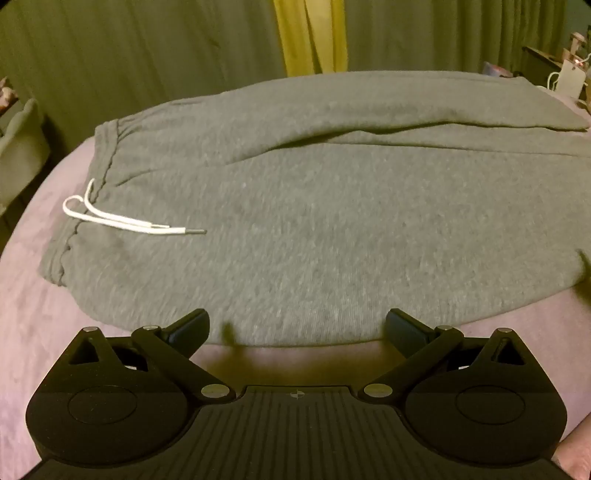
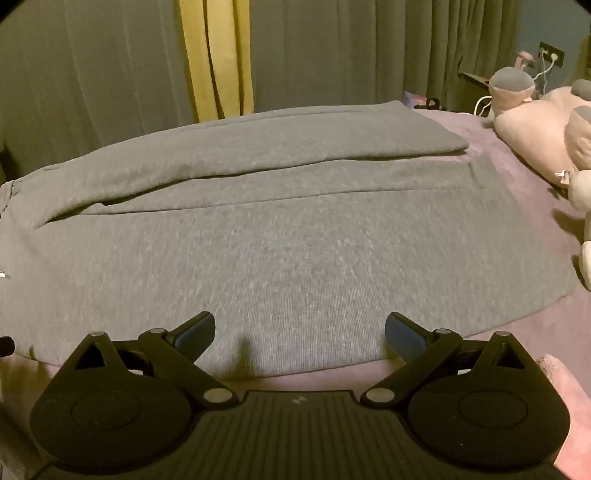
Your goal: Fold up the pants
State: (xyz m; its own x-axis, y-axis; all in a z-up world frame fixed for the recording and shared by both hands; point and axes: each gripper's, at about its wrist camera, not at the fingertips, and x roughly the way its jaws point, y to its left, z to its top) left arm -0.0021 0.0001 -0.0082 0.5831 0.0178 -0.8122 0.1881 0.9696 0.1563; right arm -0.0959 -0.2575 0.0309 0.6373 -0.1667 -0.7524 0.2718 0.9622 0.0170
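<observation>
Grey sweatpants lie flat across a pink bed, waistband at the left, legs running to the right. A white drawstring trails over the waist area. In the right wrist view the pants show both legs, the far one overlapping the near one, their ends at the right. My left gripper hovers open at the near edge of the pants with nothing between its fingers. My right gripper is open too, over the near edge of the near leg, holding nothing.
Dark green curtains with a yellow strip hang behind the bed. Pink plush toys sit on the bed at the right, past the leg ends. A small shelf with cables stands at the far right. A pale bin is at the left.
</observation>
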